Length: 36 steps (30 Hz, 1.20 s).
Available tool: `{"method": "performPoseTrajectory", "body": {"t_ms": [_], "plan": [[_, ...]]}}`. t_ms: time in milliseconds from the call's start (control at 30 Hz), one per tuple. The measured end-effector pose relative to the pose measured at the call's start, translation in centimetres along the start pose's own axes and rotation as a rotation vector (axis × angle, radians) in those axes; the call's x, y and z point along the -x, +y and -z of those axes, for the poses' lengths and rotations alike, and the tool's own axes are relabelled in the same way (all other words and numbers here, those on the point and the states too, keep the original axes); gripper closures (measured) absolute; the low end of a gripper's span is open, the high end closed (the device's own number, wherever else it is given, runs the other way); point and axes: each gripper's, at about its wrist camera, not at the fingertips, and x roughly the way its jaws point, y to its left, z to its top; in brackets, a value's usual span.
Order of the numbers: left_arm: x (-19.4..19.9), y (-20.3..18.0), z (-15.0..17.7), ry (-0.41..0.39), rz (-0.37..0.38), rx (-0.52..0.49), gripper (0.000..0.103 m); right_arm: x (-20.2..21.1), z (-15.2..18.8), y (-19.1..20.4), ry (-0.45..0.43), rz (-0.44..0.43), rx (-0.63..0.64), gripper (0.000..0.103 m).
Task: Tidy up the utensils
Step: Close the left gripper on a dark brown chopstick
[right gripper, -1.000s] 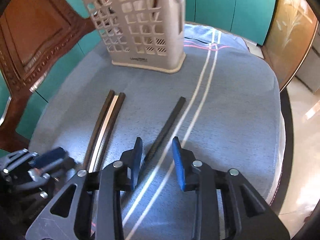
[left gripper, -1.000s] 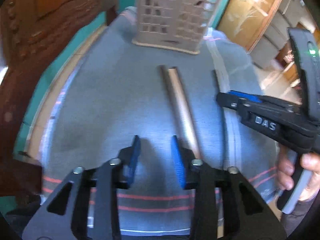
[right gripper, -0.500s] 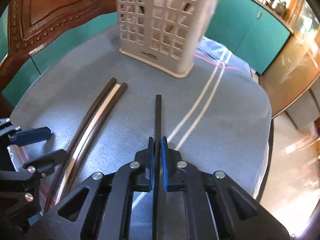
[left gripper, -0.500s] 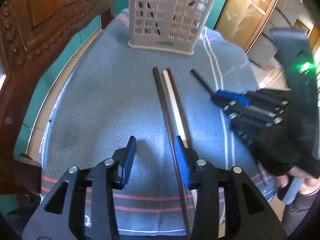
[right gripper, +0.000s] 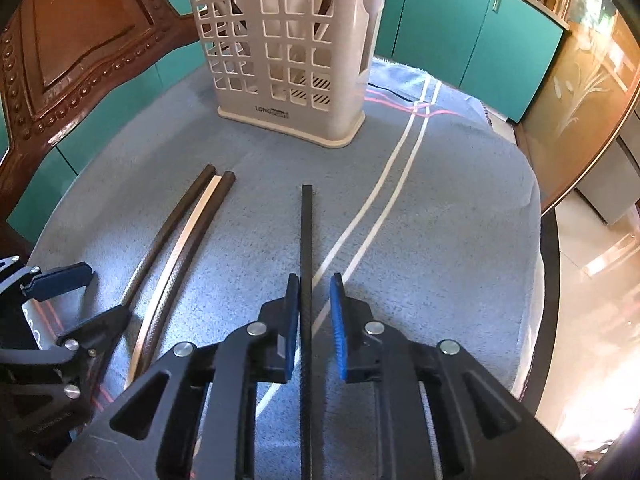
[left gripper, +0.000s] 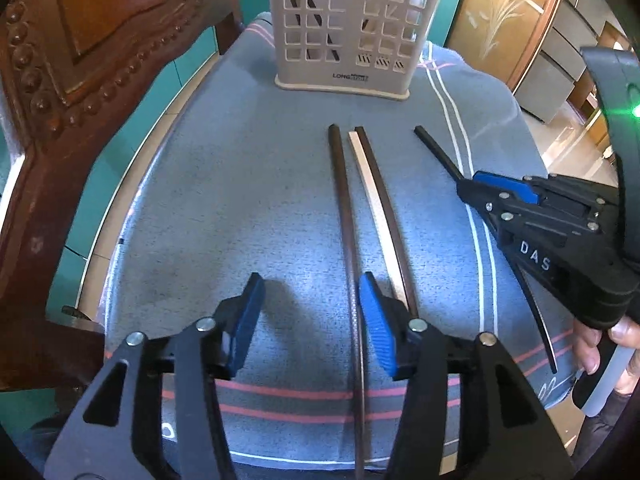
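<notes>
Three long chopstick-like utensils lie side by side on the blue towel: a dark stick point(left gripper: 344, 200), a pale one point(left gripper: 374, 200) and a dark one point(left gripper: 386, 200). A separate black stick point(right gripper: 307, 248) lies to their right, also seen in the left wrist view point(left gripper: 436, 152). My right gripper point(right gripper: 314, 312) is open, its jaws straddling the black stick, the left pad close to it. My left gripper point(left gripper: 308, 316) is open, with the leftmost dark stick just inside its right finger. A beige utensil basket point(left gripper: 348, 24) stands at the far end, holding some utensils.
A carved wooden chair back point(left gripper: 80, 60) stands left of the towel-covered table point(left gripper: 220, 180). Teal cabinets point(right gripper: 480, 32) are behind. The table edge drops off at the right point(right gripper: 536, 240). The basket also shows in the right wrist view point(right gripper: 288, 48).
My right gripper, shut around the black stick half a second ago, has opened partly. My left gripper has shifted slightly and stays open over the leftmost dark stick.
</notes>
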Motion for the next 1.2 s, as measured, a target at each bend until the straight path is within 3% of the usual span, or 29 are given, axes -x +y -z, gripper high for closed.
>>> {"method": "performPoseTrajectory", "body": {"t_ms": [300, 367, 467, 600, 900, 1200], "plan": [[-0.7, -0.4, -0.9, -0.003, -0.022, -0.032, 0.053, -0.1, -0.3, 0.6, -0.008, 0.047, 0.030, 0.082], [-0.7, -0.3, -1.1, -0.008, -0.002, -0.041, 0.067, -0.1, -0.1, 0.6, -0.013, 0.047, 0.041, 0.083], [-0.5, -0.1, -0.9, -0.022, 0.020, -0.064, 0.078, 0.0, -0.1, 0.9, -0.014, 0.015, 0.059, 0.096], [-0.2, 1.3, -0.8, -0.020, 0.068, -0.035, 0.095, 0.1, 0.0, 1.4, -0.019, 0.023, 0.088, 0.096], [0.5, 2.9, -0.9, -0.018, 0.077, -0.008, 0.096, 1.1, 0.3, 0.3, -0.035, 0.021, 0.090, 0.097], [-0.6, 1.9, -0.9, -0.003, 0.072, -0.007, 0.094, 0.9, 0.7, 0.0, -0.024, 0.033, 0.092, 0.096]]}}
